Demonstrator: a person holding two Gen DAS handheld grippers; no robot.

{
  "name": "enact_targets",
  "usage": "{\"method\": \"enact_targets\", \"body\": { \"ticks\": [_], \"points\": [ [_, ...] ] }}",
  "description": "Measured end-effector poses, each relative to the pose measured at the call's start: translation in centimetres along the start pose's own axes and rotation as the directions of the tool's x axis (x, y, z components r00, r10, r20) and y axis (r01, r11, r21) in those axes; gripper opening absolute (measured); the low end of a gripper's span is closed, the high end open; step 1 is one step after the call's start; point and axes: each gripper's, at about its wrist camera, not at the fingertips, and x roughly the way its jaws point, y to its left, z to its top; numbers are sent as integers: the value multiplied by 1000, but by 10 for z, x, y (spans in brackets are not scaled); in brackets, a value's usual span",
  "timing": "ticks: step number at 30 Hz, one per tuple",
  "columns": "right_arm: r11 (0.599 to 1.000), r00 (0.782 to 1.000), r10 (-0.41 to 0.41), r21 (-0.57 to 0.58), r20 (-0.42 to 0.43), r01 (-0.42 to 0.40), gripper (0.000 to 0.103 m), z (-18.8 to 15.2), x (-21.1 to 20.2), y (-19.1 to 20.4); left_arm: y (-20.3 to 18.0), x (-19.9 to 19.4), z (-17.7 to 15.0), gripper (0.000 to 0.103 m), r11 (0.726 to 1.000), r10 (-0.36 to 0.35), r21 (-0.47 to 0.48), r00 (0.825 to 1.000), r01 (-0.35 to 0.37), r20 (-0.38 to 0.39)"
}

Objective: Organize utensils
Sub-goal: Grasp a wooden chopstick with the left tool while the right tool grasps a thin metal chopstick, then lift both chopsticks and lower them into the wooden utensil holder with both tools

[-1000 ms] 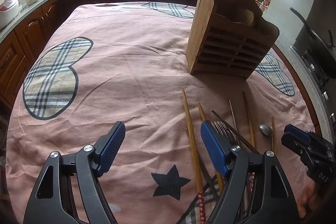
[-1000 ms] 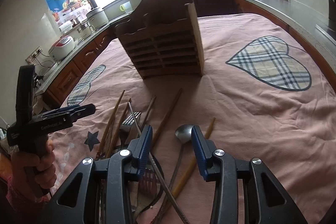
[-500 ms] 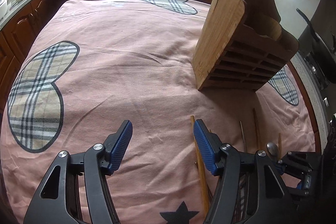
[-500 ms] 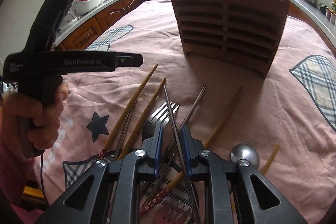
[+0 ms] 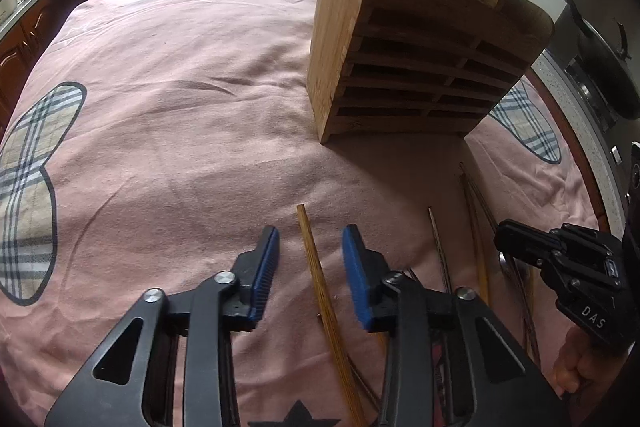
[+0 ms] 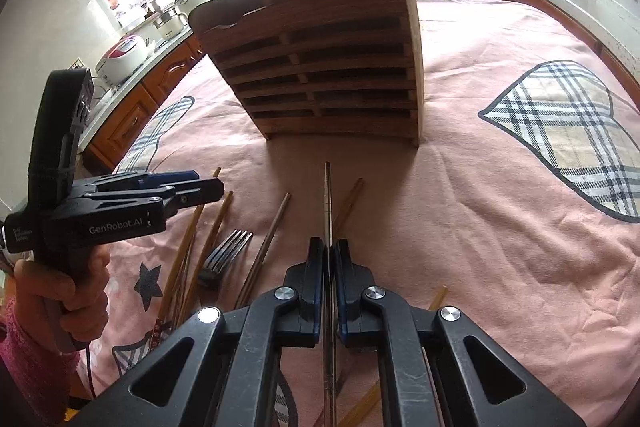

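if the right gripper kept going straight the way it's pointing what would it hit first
Probably the wooden rack. The right gripper, shut on a thin metal chopstick, aims at the rack's lower slats, and the chopstick's tip would get there first. How far off the rack stands is hard to judge; the pink cloth lies bare between.

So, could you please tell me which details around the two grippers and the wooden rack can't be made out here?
- Left wrist view: the lower end of the bamboo chopstick between the closing left gripper is cut off by the bottom edge.
- Right wrist view: the rear of the metal chopstick clamped in the right gripper is hidden by that gripper's body.
- Both views: the inside of the wooden rack is too dark to see.
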Motion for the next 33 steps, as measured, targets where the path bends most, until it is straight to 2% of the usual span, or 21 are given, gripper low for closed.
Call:
{"method": "enact_targets", "body": {
  "ticks": [3, 5, 14, 24, 33],
  "points": [
    [1000, 1000, 8, -3, 3, -8, 5, 5, 2, 0, -2, 1, 2, 8, 1000, 3, 14, 1000, -3, 4],
    [1000, 1000, 20, 3, 13, -20, 5, 7, 1, 0, -1, 1, 3, 5, 1000, -20, 7, 1000, 20, 4],
    [997, 996, 46, 52, 77, -50, 5, 4, -21, -1, 2, -48, -5, 5, 998, -61, 2, 993, 61, 96],
    [997, 983, 59, 28, 173, -65, 5, -1, -65, 18, -9, -117, -24, 5, 994, -107, 16, 972, 106, 209],
    [998, 971, 51, 17, 235, -57, 5, -12, -100, 25, -14, -153, -41, 5, 993, -120, 22, 954, 119, 274]
  ]
}}
